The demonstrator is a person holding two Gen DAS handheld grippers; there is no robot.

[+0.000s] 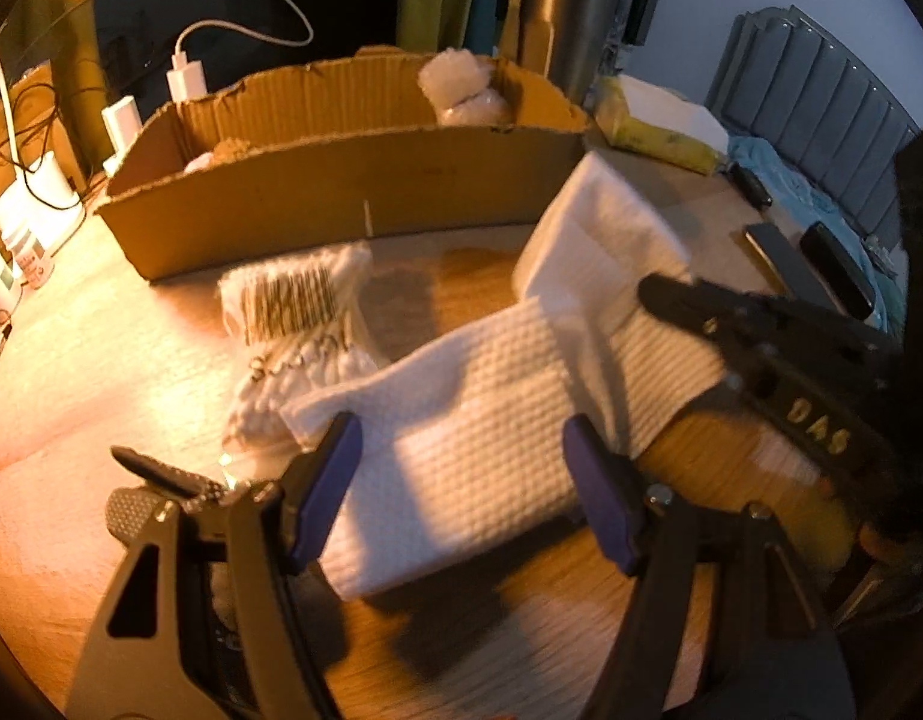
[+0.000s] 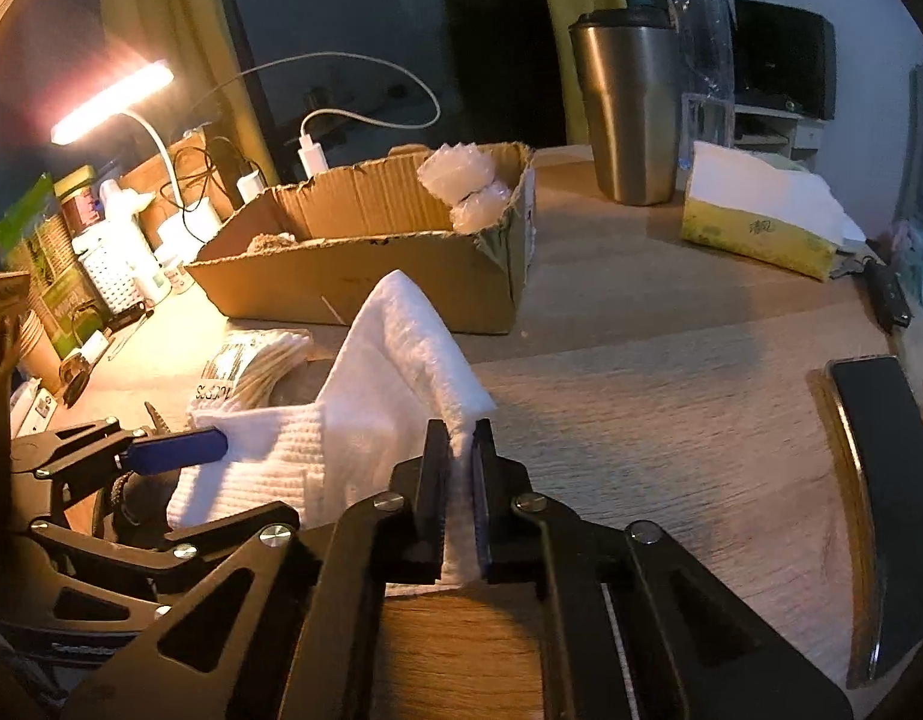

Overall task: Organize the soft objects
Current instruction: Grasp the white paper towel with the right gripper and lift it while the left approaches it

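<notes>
A white waffle-textured cloth (image 1: pixel 479 420) lies on the wooden desk, one end lifted. My left gripper (image 1: pixel 461 480) is open, its blue pads either side of the cloth's near end. My right gripper (image 2: pixel 459 480) is shut on the cloth (image 2: pixel 395 372) and holds its edge up; it shows in the left wrist view (image 1: pixel 671 294) at the right. A bag of cotton swabs (image 1: pixel 293 318) lies beside the cloth. An open cardboard box (image 1: pixel 341 204) stands behind, with white bubble-wrap rolls (image 1: pixel 461 90) in its right end.
A steel tumbler (image 2: pixel 629 114), a water bottle (image 2: pixel 701 60) and a yellow tissue pack (image 2: pixel 761 222) stand at the back right. A phone (image 2: pixel 887 480) lies at the right edge. A lamp (image 2: pixel 113 99), chargers and small containers crowd the left.
</notes>
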